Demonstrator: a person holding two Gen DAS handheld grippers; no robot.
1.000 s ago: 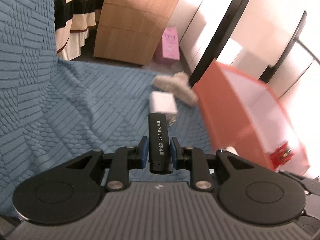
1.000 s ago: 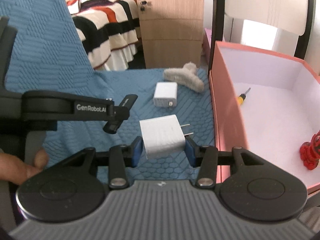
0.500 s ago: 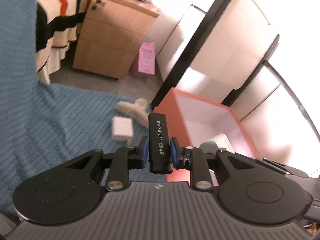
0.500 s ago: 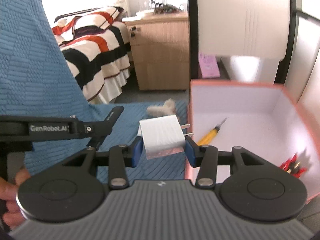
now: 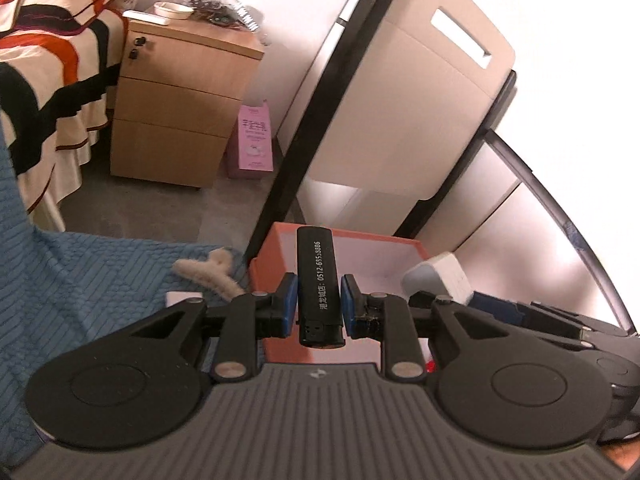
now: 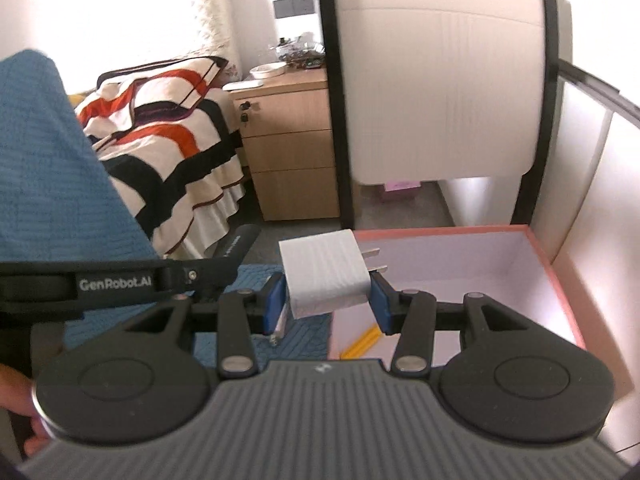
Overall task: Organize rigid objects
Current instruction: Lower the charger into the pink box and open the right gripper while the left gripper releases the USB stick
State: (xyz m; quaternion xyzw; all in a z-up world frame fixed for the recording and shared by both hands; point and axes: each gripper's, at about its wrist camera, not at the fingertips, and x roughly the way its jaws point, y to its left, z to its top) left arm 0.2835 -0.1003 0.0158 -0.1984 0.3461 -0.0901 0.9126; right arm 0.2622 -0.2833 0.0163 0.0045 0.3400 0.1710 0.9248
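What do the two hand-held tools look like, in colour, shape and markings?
Both the left tool and the right tool are black, with blue pads, silver pivot screws, two round discs and a ribbed grey body. The left tool's side reads "GenRobot.AI" in white.

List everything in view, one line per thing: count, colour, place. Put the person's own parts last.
lighter: 1, black with white print, held in the left hand-held gripper
charger plug: 1, white, held in the right hand-held gripper
second charger: 1, white, on the blanket, mostly hidden
hair claw: 1, beige and fuzzy, on the blanket beside the box
storage box: 1, orange outside and white inside, right of the blanket
screwdriver: 1, yellow handle, inside the box
blanket: 1, blue, textured, under the items
cabinet: 1, light wood, beside the bed
carton: 1, pink, on the floor
bed cover: 1, striped cream, orange and black
left hand-held gripper: 1, black, blue pads
right hand-held gripper: 1, black, blue pads
hand: 1, left edge
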